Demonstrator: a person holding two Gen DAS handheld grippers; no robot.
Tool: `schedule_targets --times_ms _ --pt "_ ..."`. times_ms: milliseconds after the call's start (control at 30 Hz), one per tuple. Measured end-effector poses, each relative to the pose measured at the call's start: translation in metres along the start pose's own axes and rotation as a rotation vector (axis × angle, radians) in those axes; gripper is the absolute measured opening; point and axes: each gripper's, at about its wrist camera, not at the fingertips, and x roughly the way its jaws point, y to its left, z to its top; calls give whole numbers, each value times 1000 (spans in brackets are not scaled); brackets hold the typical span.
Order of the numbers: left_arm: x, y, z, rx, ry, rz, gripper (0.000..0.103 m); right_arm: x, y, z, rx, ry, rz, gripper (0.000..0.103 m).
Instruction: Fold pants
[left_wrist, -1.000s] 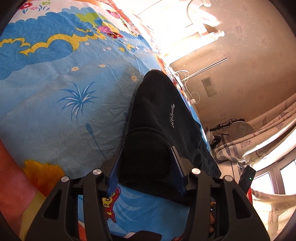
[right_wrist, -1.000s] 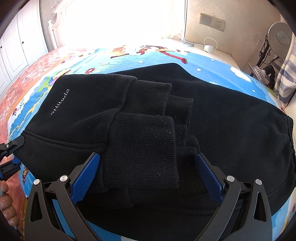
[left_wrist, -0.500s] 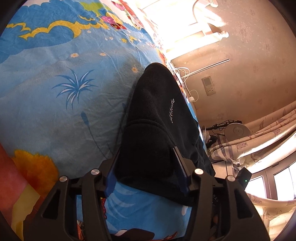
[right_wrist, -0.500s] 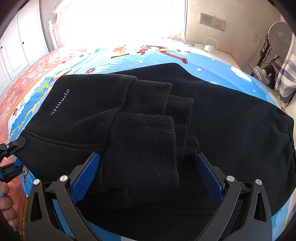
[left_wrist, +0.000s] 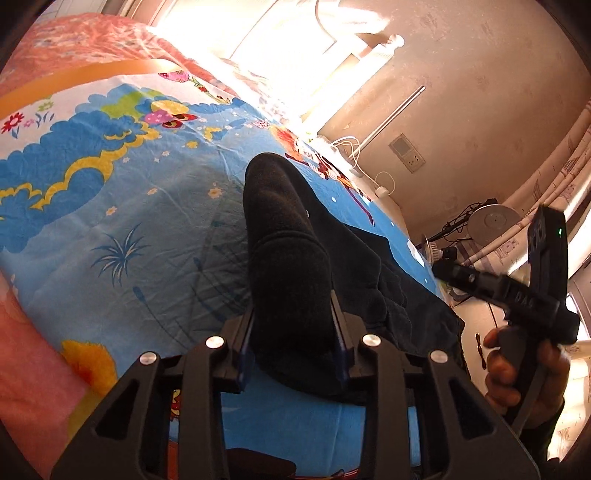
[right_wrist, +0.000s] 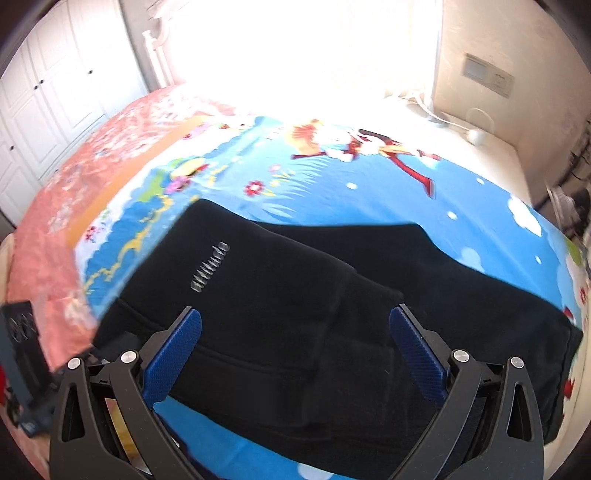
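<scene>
Black pants (left_wrist: 280, 221) lie folded on a cartoon bed sheet (left_wrist: 110, 221). My left gripper (left_wrist: 295, 339) has its jaws closing on the near folded end. The fabric fills the gap between the pads and bunches up off the sheet. In the right wrist view the same pants (right_wrist: 280, 295) spread across the sheet (right_wrist: 369, 192), with small white lettering on the upper layer. My right gripper (right_wrist: 295, 350) hovers above them, its blue pads (right_wrist: 173, 354) wide apart, open with nothing gripped.
A hand (left_wrist: 517, 369) holds the other gripper at the right of the left wrist view. Beyond the bed's far edge stand a wall with a socket (left_wrist: 406, 155), cables, a fan (left_wrist: 491, 221) and curtains. White wardrobe doors (right_wrist: 55, 110) line the left.
Both grippers have risen. The left jaws narrowed onto the pants' end and lifted it. The right gripper pulled up and back from the cuffs and now shows in the left wrist view.
</scene>
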Motion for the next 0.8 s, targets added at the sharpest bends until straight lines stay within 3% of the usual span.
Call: schedule_targets --times_ms 133,200,333,467,500,533,600,700,800 --pt "-3 -29 -1 86 -16 94 33 35 56 62 -110 231 131 98" --pt "-5 -42 -1 127 -27 129 33 59 79 78 -137 329 128 98" --pt "-7 -61 -1 187 -37 174 33 100 114 83 -202 463 107 98" --pt "-11 -84 1 253 -52 202 32 131 123 74 -273 556 62 98" --pt "-13 -93 2 275 -58 207 31 130 124 73 -301 552 65 94" --pt "-15 -102 3 299 -66 214 31 125 122 72 -321 541 67 78" --pt "-18 -121 7 348 -80 216 30 108 105 80 -310 516 95 56" --pt "-25 -165 12 446 -116 197 29 58 54 102 -211 428 204 46" --pt "-27 -229 8 599 -165 159 29 -9 -21 109 -93 302 283 42"
